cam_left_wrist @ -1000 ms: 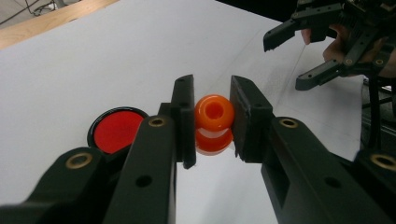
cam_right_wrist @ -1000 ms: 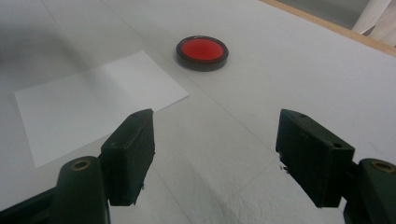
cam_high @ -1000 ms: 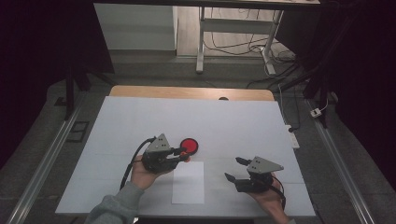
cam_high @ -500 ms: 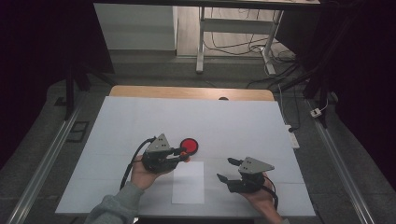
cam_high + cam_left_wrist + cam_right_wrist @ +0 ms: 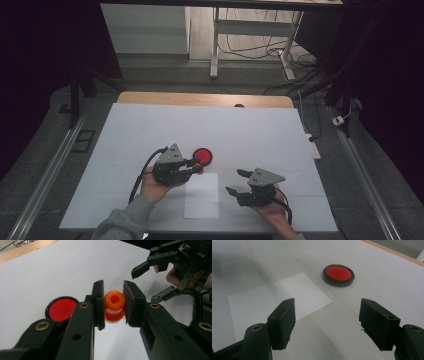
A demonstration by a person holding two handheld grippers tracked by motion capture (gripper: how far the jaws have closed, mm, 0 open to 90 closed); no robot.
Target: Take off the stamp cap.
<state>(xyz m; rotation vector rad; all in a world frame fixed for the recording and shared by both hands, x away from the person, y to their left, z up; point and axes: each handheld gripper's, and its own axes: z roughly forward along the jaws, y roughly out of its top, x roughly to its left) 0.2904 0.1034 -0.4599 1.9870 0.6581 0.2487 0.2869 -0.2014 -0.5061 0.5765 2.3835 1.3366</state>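
Observation:
My left gripper [image 5: 197,166] [image 5: 113,288] is shut on a small orange knob-shaped piece [image 5: 114,305] [image 5: 199,169], its pads pressing both sides. Beside it on the table lies a round red pad with a black rim [image 5: 202,155] [image 5: 61,308] [image 5: 338,273]. A white sheet of paper [image 5: 202,195] [image 5: 274,297] lies flat just in front of the pad. My right gripper [image 5: 234,181] [image 5: 328,307] [image 5: 143,287] hovers to the right of the sheet, open, with nothing between its jaws, pointing toward the pad.
The white table cover [image 5: 250,135] has bare room at the back and on both sides. A wooden edge [image 5: 200,99] runs along the far side. Metal rails [image 5: 55,165] flank the table, and cables lie on the floor behind.
My right gripper has slid a little to the left, toward the sheet of paper, staying open. The left gripper and the orange piece have kept still.

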